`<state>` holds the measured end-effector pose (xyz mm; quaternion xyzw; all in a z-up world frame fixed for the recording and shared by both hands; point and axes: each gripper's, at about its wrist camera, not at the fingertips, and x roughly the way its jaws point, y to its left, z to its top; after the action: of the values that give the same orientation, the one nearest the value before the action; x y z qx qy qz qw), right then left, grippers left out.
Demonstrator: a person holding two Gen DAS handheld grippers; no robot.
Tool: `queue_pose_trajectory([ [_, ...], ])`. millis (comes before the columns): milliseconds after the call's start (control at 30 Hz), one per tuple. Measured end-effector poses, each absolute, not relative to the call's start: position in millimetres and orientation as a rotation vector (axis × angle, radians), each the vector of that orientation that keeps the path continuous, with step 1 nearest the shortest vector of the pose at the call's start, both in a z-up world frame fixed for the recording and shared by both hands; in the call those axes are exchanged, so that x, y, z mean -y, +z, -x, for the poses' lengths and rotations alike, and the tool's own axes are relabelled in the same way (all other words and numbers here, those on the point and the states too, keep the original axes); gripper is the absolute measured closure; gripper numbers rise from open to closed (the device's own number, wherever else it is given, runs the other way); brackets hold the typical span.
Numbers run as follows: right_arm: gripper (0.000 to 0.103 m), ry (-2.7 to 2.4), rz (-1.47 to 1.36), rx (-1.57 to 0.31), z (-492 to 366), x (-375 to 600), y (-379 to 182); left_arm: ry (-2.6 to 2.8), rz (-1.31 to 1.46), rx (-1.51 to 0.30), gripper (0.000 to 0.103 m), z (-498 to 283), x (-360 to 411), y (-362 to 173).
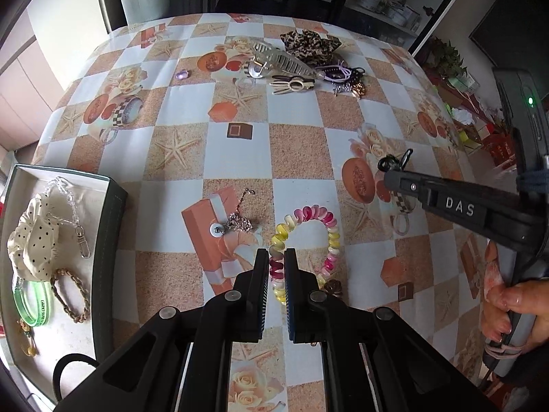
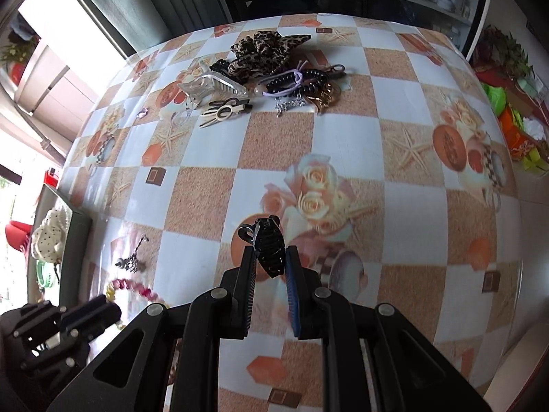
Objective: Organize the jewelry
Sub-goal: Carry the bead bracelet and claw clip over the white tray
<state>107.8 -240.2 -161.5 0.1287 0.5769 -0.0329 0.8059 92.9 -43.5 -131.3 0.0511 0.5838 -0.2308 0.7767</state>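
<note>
My left gripper (image 1: 276,257) is shut on a pink, yellow and white spiral hair tie (image 1: 310,237) that lies on the tablecloth; the tie also shows in the right wrist view (image 2: 132,288). My right gripper (image 2: 271,257) is shut on a black hair clip (image 2: 269,250) and holds it above the table; both show in the left wrist view (image 1: 394,164) at the right. A silver chain with a white bead (image 1: 233,223) lies just left of the spiral tie. A dark box (image 1: 106,240) at the left holds a dotted scrunchie (image 1: 34,237), bracelets and a green band.
A pile at the far side holds a leopard scrunchie (image 2: 264,51), a clear claw clip (image 2: 212,84), a cream clip (image 2: 223,111), black coil ties and chains. A small purple gem (image 1: 182,75) lies apart. Shelves and clutter stand beyond the table's right edge.
</note>
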Motion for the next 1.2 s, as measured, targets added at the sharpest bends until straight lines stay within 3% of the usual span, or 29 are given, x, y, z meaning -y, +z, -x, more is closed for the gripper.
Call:
queue_pose_trajectory([
  [600, 0.085, -0.079, -0.33, -1.246, -73.6, 217.0, -143.3, -0.503, -0.046, -1.207, 0.091, -84.4, -8.1, -97.5],
  [1200, 0.085, 0.046, -0.251, -1.257, -92.7, 114.9, -123.9, -0.387, 0.06, -1.168, 0.091, -77.5, -117.6, -78.8],
])
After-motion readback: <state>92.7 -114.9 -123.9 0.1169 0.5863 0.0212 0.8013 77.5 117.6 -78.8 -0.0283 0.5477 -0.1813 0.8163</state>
